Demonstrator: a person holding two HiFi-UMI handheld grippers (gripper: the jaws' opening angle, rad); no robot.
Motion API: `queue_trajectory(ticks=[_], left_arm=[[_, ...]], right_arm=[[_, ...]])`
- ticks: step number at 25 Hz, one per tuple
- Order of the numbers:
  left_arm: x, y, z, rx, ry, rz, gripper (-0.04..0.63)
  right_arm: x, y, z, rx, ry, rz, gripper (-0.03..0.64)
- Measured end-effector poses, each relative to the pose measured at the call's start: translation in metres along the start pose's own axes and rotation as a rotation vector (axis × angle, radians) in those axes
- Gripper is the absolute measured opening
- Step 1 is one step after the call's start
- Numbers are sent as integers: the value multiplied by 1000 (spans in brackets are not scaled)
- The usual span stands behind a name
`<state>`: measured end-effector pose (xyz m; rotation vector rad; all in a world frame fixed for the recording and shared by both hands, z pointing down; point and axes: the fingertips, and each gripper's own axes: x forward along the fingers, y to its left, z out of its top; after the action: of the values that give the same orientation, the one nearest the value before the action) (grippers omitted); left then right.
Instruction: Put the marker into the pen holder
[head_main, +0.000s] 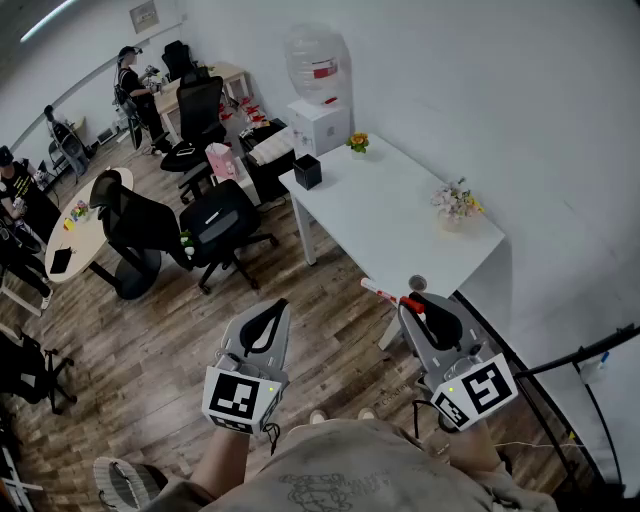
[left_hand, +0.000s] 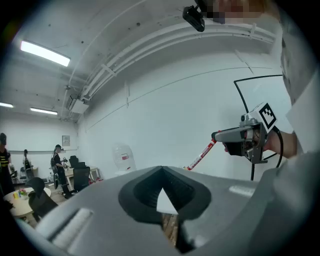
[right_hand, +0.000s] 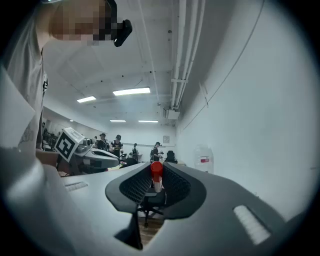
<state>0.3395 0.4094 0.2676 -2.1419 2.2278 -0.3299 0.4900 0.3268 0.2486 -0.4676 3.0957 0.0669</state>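
Observation:
A red-and-white marker (head_main: 384, 293) sticks out to the left from my right gripper (head_main: 420, 303), which is shut on it near the table's front edge. In the right gripper view its red cap (right_hand: 156, 171) stands between the jaws. The black pen holder (head_main: 307, 171) stands at the far left end of the white table (head_main: 395, 225), well away from the marker. My left gripper (head_main: 271, 311) hangs over the wooden floor, left of the table, shut with nothing in it. From the left gripper view, the right gripper (left_hand: 243, 140) and marker (left_hand: 202, 155) show at the right.
On the table stand a small pot of orange flowers (head_main: 358, 142), a pale bouquet (head_main: 455, 203) and a small round object (head_main: 417, 283). A water dispenser (head_main: 319, 95) stands behind the table. Black office chairs (head_main: 226, 228) and people at desks fill the left.

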Motion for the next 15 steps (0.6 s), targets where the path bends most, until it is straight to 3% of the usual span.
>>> queue_trajectory(ticks=[6,11,15], left_arm=[[5,-5,-3,-1,10,3,0],[4,-13,-7,-43,20,4,0],[8,-24,-10,-33,36,22,0]], right_arm=[[1,0,2,-48,-16,-3,95],[-5,-6,-6,-52,24,-4,95],[-13,-9,-17,-44,59,19,95]])
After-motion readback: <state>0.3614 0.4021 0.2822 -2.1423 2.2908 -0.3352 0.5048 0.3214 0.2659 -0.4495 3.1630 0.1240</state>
